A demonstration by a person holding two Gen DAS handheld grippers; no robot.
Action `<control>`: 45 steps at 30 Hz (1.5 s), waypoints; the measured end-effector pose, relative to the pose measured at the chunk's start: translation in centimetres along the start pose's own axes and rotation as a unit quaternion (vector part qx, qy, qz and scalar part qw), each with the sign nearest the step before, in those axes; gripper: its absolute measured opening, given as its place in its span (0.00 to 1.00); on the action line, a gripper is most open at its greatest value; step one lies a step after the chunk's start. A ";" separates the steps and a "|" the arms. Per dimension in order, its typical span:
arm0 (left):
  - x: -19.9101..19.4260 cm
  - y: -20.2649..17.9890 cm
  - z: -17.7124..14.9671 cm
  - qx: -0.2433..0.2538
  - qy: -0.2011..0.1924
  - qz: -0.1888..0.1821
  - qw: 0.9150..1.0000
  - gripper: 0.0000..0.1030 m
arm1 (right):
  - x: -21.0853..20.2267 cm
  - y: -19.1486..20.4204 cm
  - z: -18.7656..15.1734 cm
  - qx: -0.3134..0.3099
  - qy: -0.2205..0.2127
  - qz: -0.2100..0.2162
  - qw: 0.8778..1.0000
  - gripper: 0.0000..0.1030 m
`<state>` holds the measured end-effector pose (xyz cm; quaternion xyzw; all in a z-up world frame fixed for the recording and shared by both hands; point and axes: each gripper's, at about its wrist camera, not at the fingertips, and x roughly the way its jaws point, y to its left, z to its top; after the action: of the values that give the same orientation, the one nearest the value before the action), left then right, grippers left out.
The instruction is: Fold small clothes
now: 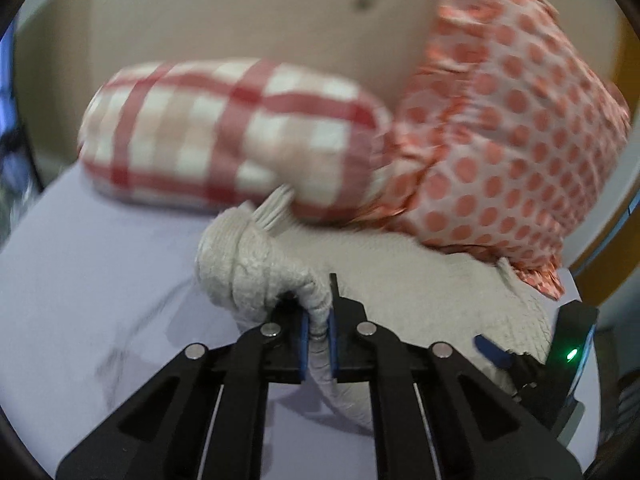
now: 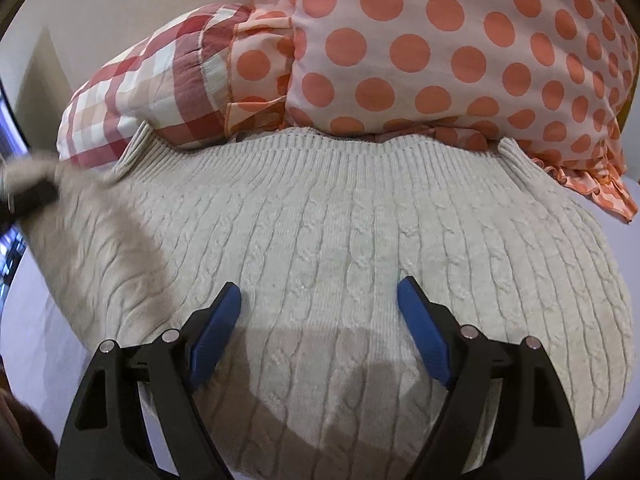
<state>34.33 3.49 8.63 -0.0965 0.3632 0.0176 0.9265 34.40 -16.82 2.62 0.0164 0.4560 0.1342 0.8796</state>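
Note:
A cream cable-knit sweater (image 2: 340, 240) lies spread on the pale lilac bed sheet (image 2: 40, 320), its ribbed hem toward the pillows. My left gripper (image 1: 319, 324) is shut on a bunched sleeve of the sweater (image 1: 256, 264) and holds it lifted above the sheet. That gripper shows blurred at the left edge of the right wrist view (image 2: 28, 200). My right gripper (image 2: 320, 300) is open, its blue pads (image 2: 216, 332) resting just over the sweater's body. It shows at the right in the left wrist view (image 1: 496, 354).
A red-and-white checked pillow (image 1: 232, 128) and an orange polka-dot pillow (image 1: 504, 128) lean against the beige wall (image 1: 240, 8) just behind the sweater. The lilac sheet (image 1: 100, 280) extends to the left.

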 end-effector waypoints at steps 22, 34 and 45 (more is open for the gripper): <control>2.3 -25.2 -10.5 0.318 0.024 -0.127 0.939 0.06 | -15.3 -19.7 -10.5 0.199 -0.126 -0.138 0.962 0.75; 1.0 -23.6 -16.1 0.400 0.018 -0.126 0.908 0.07 | -13.0 -20.0 -6.8 0.192 -0.094 -0.055 0.975 0.75; -1.2 -10.4 -7.6 0.246 0.075 -0.160 0.953 0.52 | -4.0 -18.6 -1.3 0.195 0.032 0.001 0.980 0.79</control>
<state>29.48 -8.15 5.70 0.0767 0.4043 -0.2281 0.8824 35.30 -35.90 2.27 0.1835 0.5014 0.0438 0.8444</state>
